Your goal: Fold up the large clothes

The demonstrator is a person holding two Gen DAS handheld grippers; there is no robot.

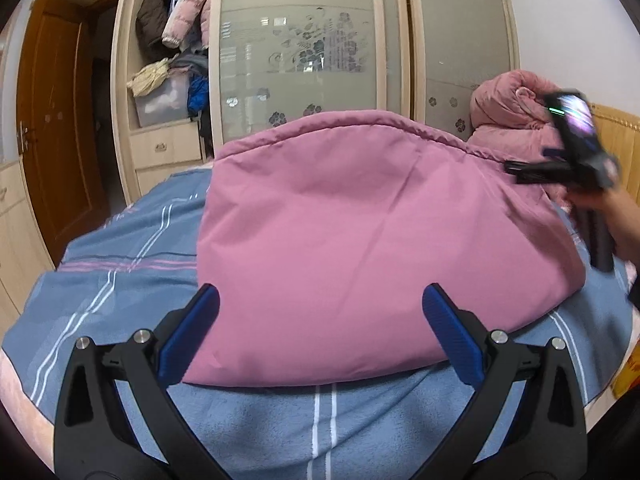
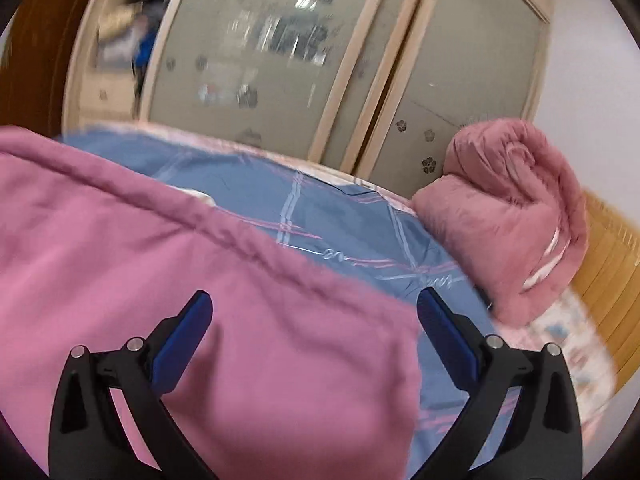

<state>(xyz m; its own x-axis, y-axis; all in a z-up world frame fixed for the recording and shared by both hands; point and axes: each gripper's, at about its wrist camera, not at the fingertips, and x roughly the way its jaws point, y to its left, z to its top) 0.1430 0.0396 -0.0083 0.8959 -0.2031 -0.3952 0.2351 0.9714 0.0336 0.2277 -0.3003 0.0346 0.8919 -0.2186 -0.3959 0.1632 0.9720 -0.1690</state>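
Left gripper [image 1: 320, 332] gaped, holding nothing, fingers straddling the near edge of the pink garment [image 1: 360, 232] lying on the blue bedspread [image 1: 120, 264]. Right gripper [image 2: 314, 336] likewise parted over its far corner. Judged mid-fold; next, pinch an edge. Beyond: rolled pink quilt [image 2: 516, 216], 2 wardrobe doors [image 1: 300, 40]; nothing obstructed.

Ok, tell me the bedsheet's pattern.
Blue bedsheet with white and pink stripes crossing; clearest in the left wrist view.

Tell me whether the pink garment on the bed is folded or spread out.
Folded. The pink garment lies on the blue bedsheet as a compact, doubled-over block, no sleeves showing. Both grippers are open and hold nothing.
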